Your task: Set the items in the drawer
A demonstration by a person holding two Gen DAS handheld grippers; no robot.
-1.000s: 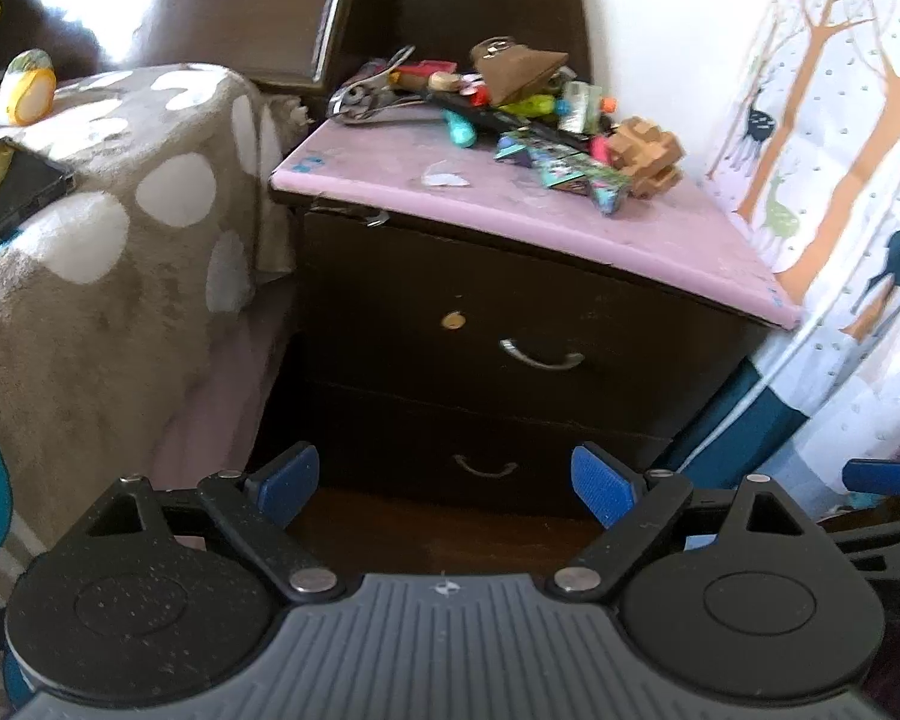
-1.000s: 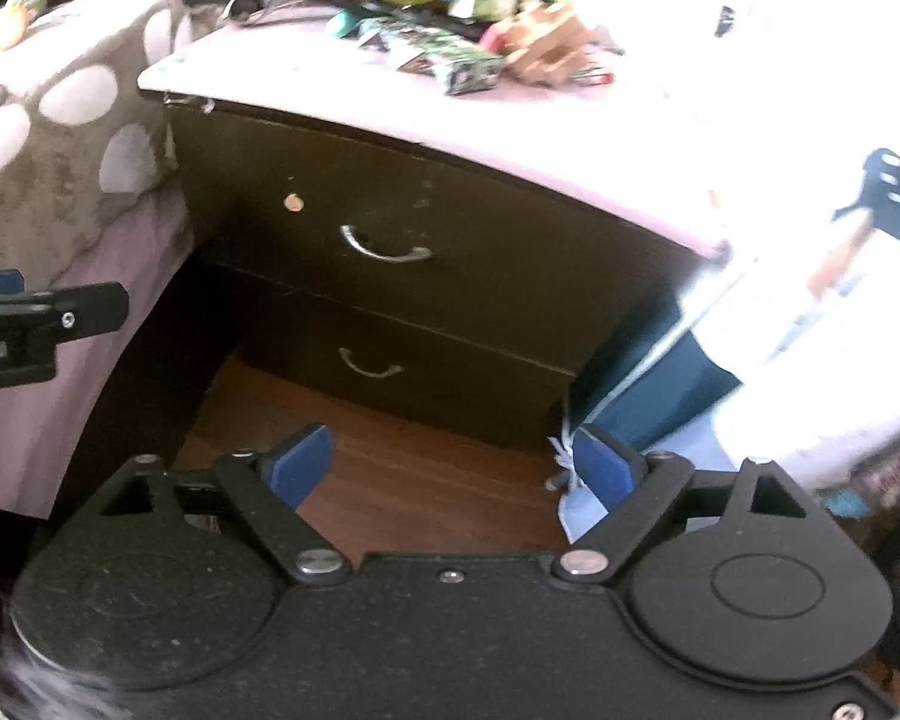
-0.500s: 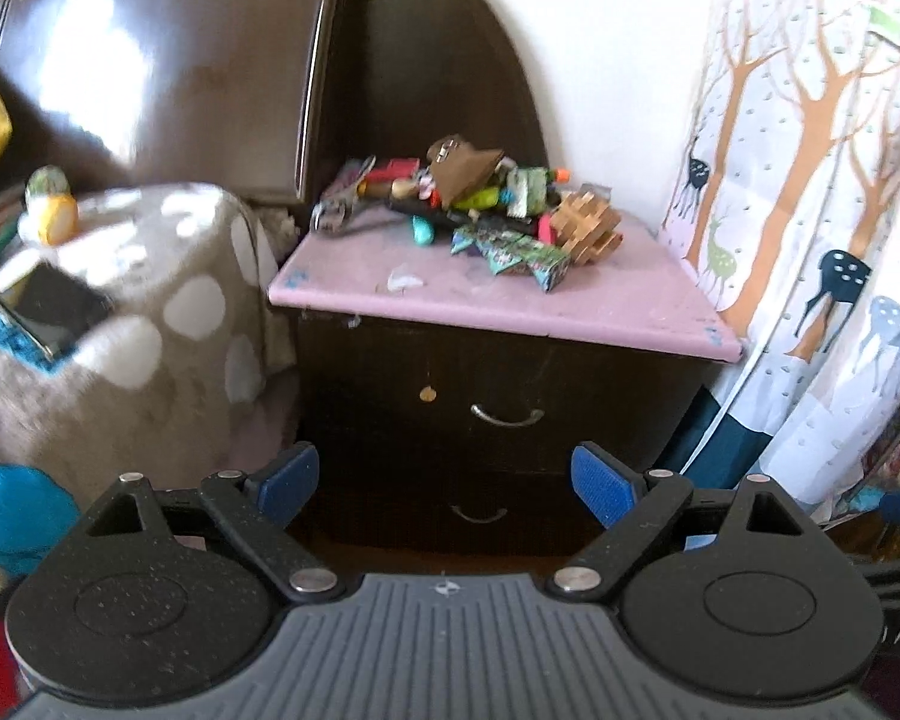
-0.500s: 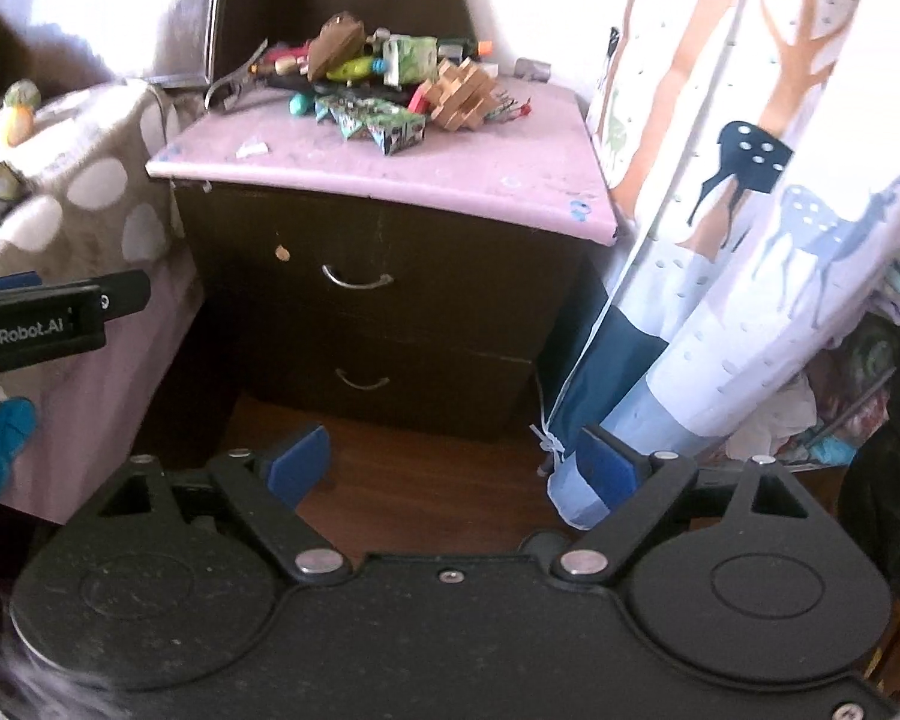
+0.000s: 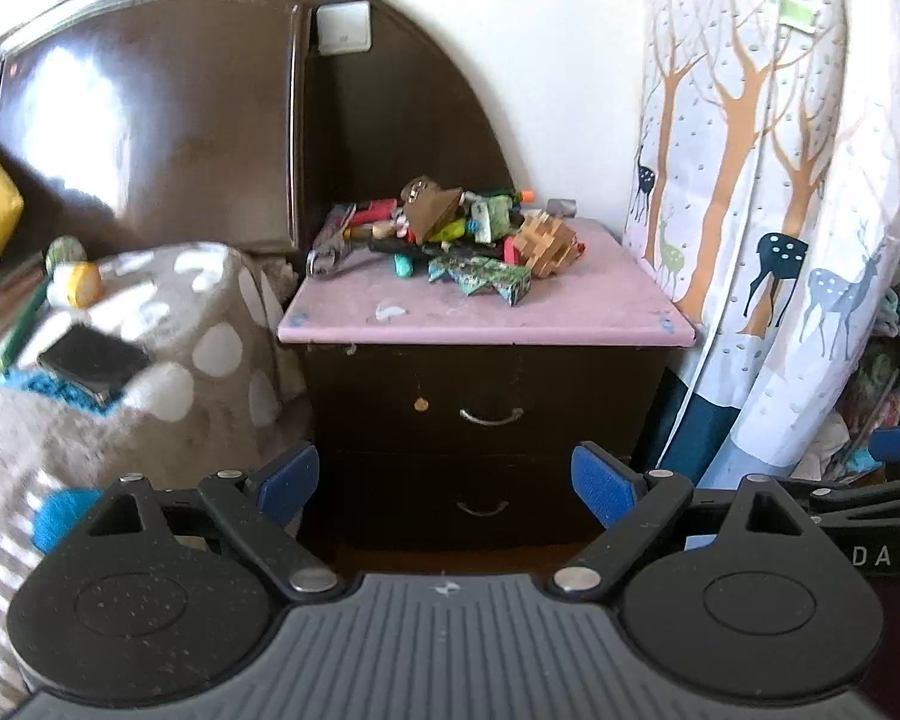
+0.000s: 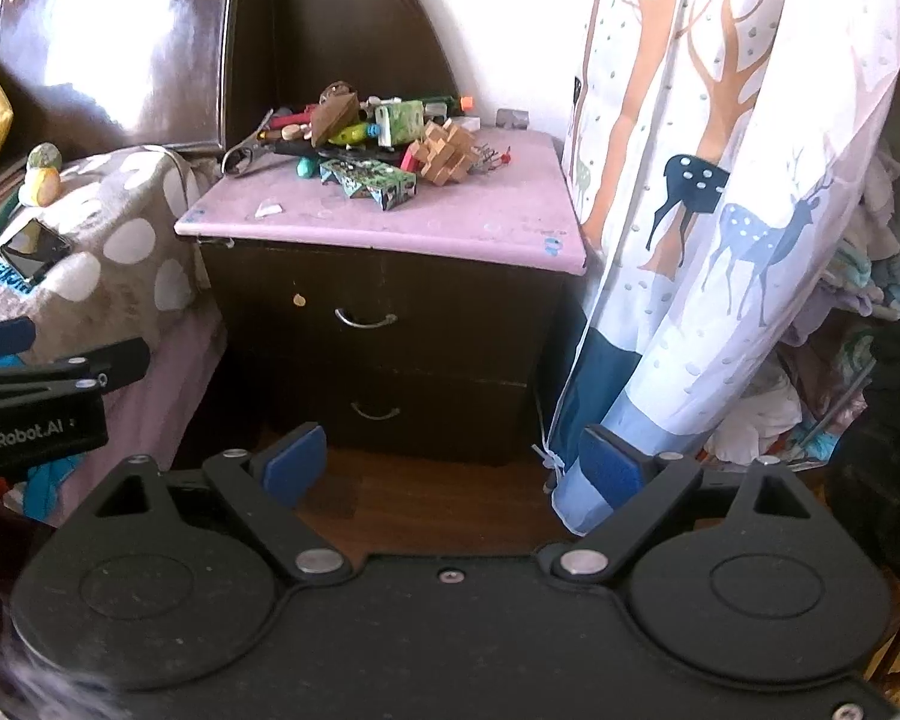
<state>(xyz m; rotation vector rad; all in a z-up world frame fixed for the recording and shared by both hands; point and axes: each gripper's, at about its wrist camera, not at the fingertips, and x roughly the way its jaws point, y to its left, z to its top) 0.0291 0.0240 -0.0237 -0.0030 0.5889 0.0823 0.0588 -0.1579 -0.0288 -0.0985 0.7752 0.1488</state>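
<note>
Both claws hung back, level and aimed at the nightstand: left claw and right claw spread wide, gripping nothing. Toy pile sat on its pink surface, both drawers closed.

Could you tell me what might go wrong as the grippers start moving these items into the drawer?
The top drawer is shut, so nothing can go in yet. The items lie heaped on one another; lifting one could topple others off the pink top. The curtain hangs against the nightstand's side and might snag.
</note>
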